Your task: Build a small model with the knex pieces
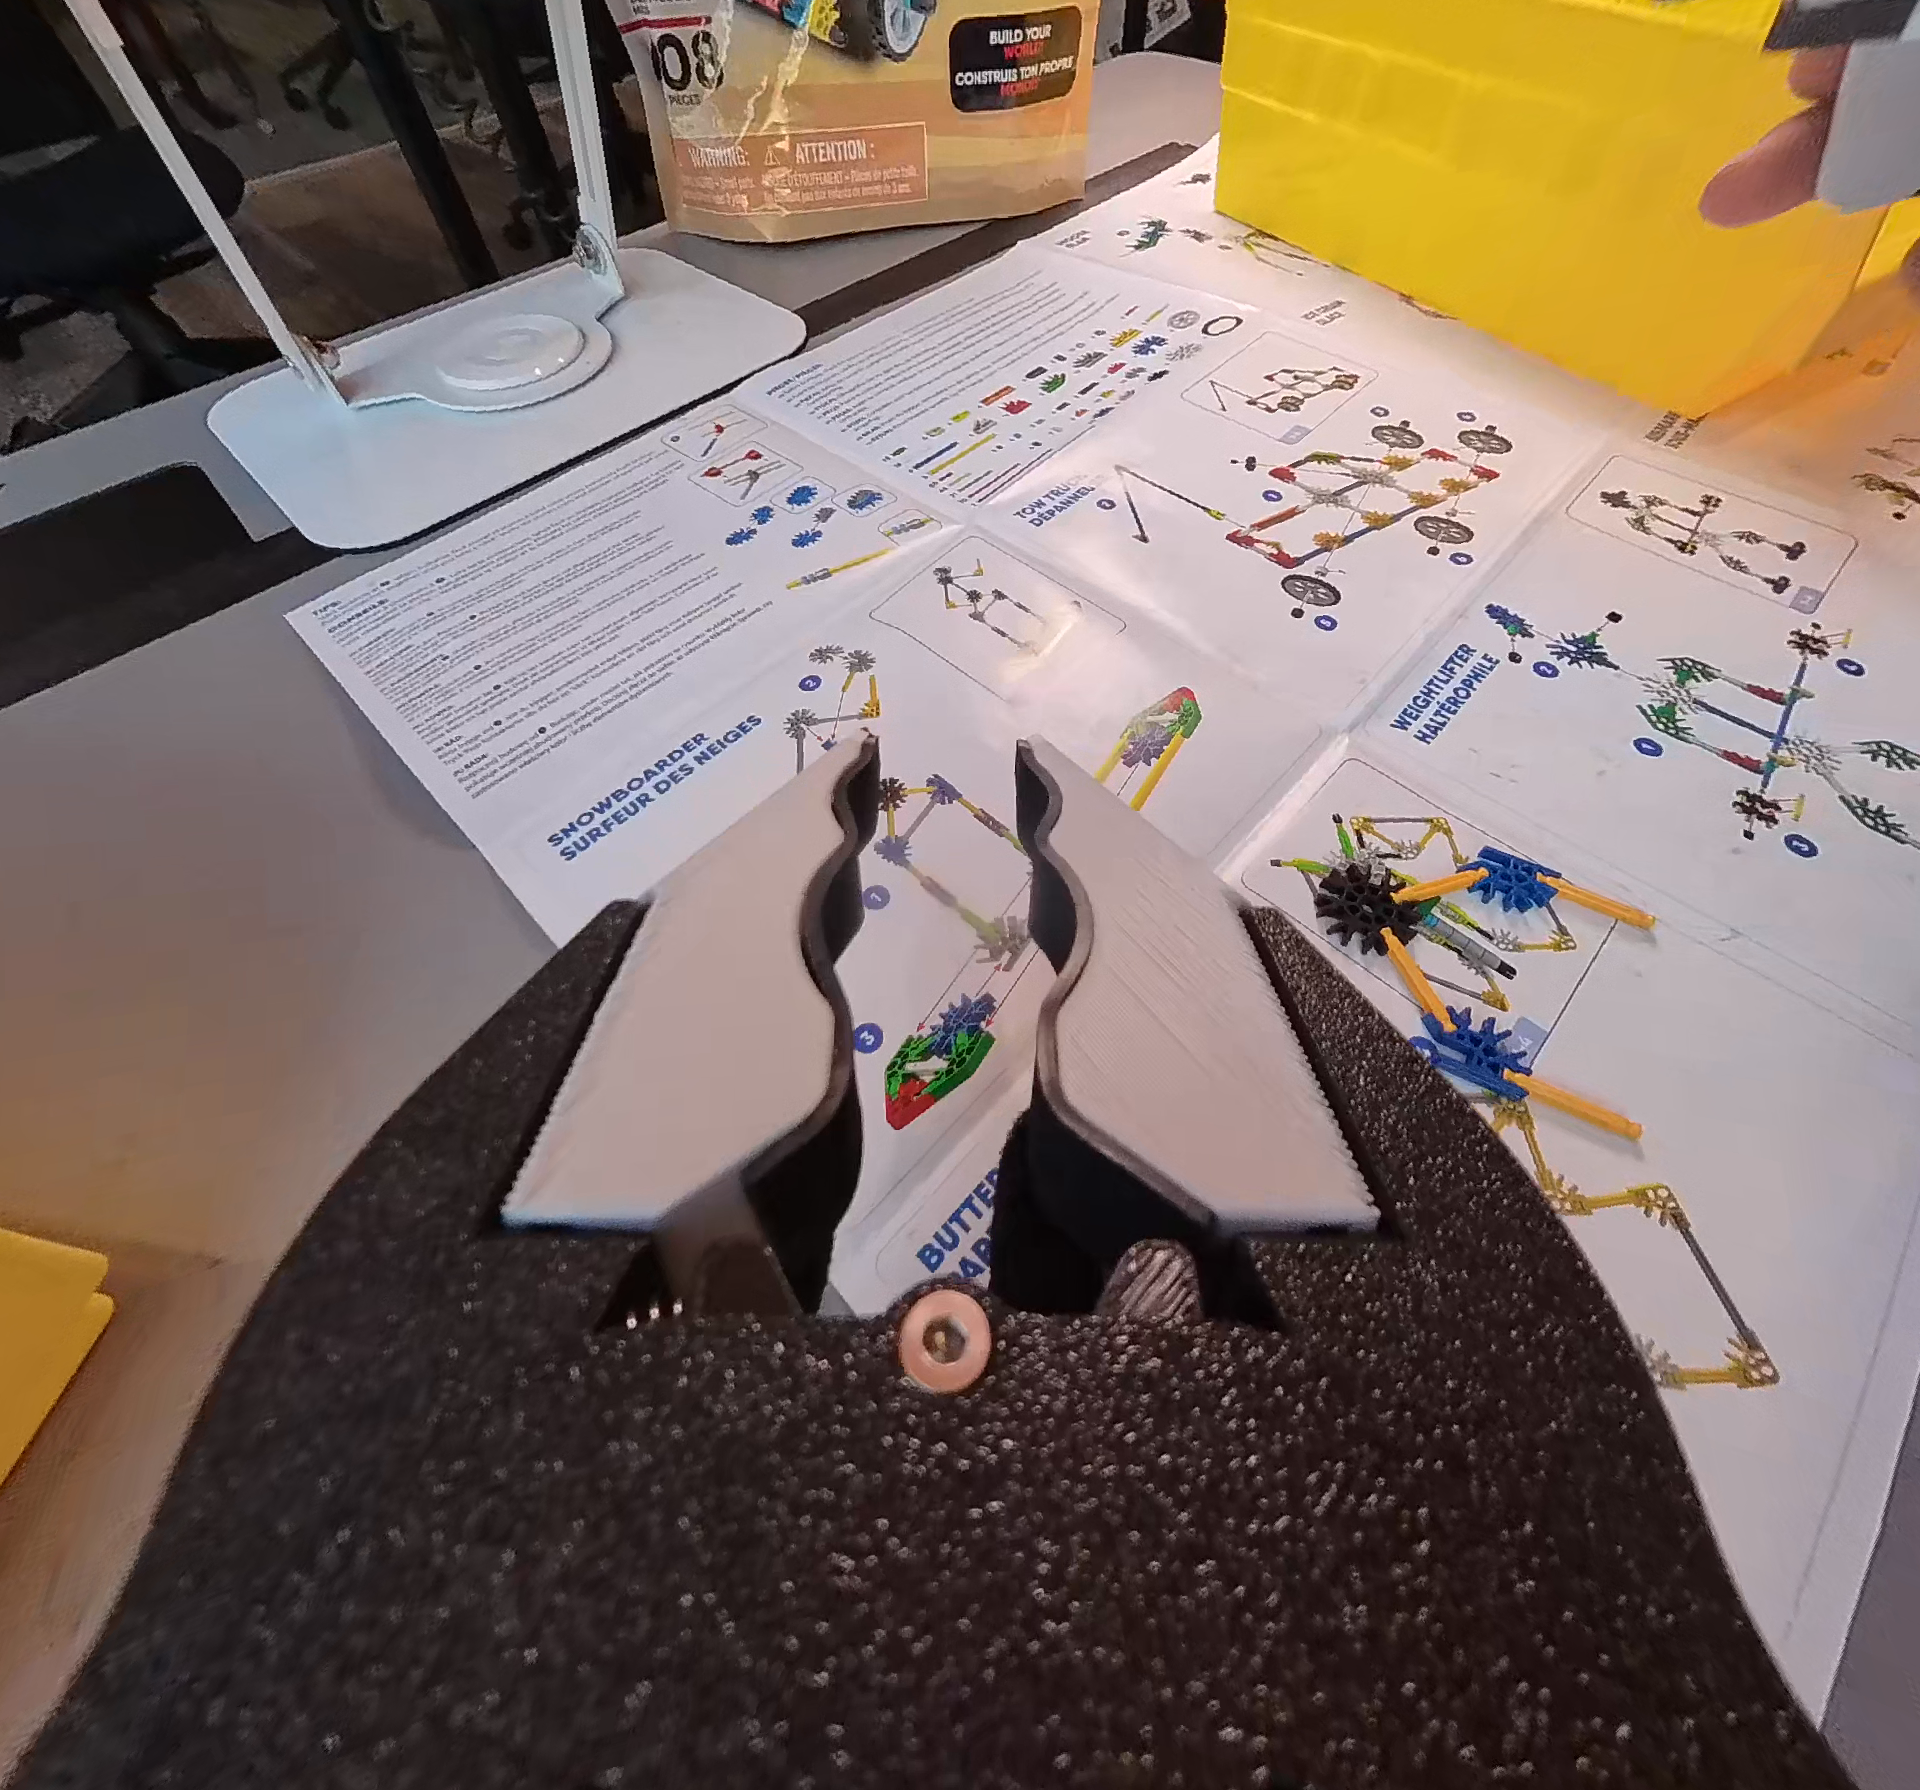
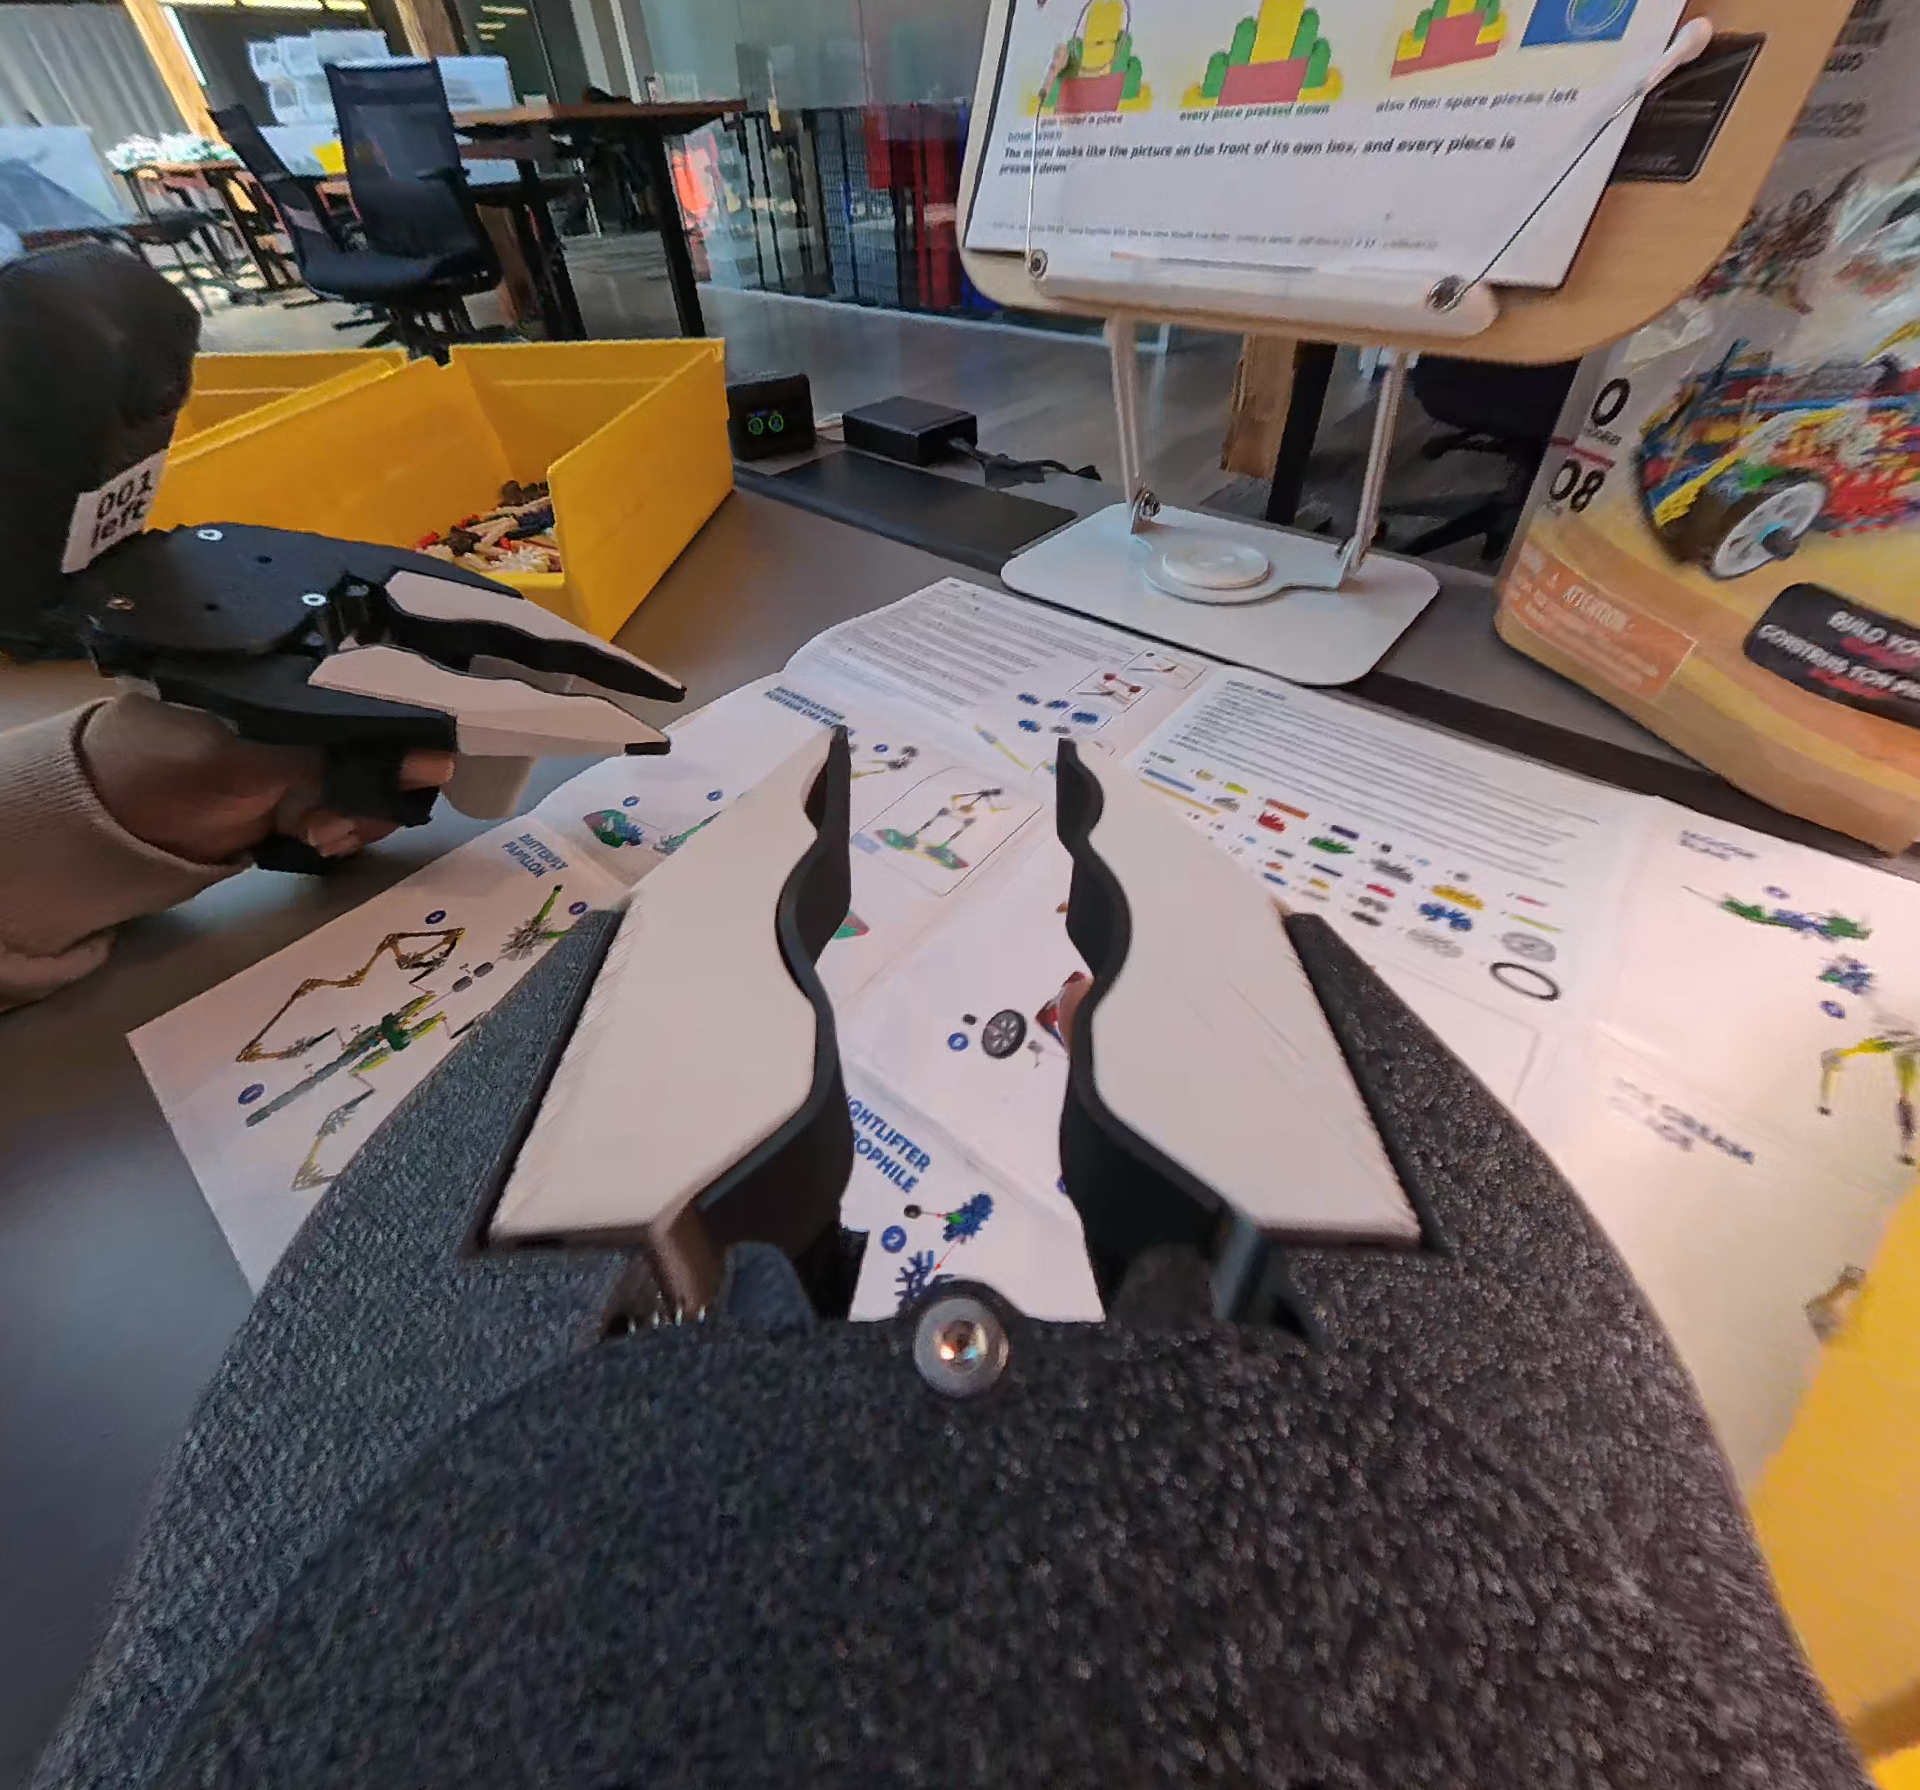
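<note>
Left wrist view: left gripper (image 1: 945, 753) gapes empty above printed instruction sheet (image 1: 1195, 535).

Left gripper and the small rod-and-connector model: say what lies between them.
In the left wrist view, only the printed instruction sheet lies between the open left gripper and the small model; no loose pieces show there.
</note>
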Tool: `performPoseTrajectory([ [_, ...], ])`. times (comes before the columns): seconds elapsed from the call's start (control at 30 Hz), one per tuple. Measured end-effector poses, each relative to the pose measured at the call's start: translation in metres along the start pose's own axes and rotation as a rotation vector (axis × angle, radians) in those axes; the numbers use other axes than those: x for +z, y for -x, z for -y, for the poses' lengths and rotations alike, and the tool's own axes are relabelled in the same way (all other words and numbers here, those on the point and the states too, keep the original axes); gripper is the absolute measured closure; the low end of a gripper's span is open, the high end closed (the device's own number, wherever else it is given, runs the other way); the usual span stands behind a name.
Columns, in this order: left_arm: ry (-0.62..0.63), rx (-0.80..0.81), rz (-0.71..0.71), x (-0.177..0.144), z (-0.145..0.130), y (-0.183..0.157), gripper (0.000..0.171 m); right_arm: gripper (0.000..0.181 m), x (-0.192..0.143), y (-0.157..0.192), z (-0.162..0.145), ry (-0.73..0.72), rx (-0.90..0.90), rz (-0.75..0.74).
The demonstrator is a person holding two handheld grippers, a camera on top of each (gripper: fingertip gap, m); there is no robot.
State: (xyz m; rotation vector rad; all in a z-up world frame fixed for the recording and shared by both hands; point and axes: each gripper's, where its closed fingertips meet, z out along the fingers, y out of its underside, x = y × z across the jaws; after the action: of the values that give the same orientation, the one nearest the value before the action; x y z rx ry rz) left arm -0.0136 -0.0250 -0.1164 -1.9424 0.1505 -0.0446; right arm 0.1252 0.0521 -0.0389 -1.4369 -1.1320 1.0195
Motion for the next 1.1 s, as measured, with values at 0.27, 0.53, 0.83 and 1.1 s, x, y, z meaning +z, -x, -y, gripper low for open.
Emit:
performPoseTrajectory([
  [0.27, 0.0, 0.018, 0.018, 0.0, 0.004, 0.0, 0.145, 0.171, -0.07, -0.182, 0.039, 0.094, 0.062, -0.321],
  [0.53, 0.014, 0.042, 0.018, -0.002, 0.0, -0.002, 0.146, 0.18, -0.03, -0.301, -0.1, 0.705, 0.094, -0.314],
  [0.83, 0.027, 0.003, 0.029, -0.002, -0.006, 0.01, 0.148, 0.181, -0.02, -0.313, -0.12, 0.831, 0.137, -0.303],
  [1.1, 0.032, 0.01, 0.01, -0.001, -0.007, 0.006, 0.148, 0.176, -0.044, -0.305, -0.119, 0.85, 0.183, -0.247],
])
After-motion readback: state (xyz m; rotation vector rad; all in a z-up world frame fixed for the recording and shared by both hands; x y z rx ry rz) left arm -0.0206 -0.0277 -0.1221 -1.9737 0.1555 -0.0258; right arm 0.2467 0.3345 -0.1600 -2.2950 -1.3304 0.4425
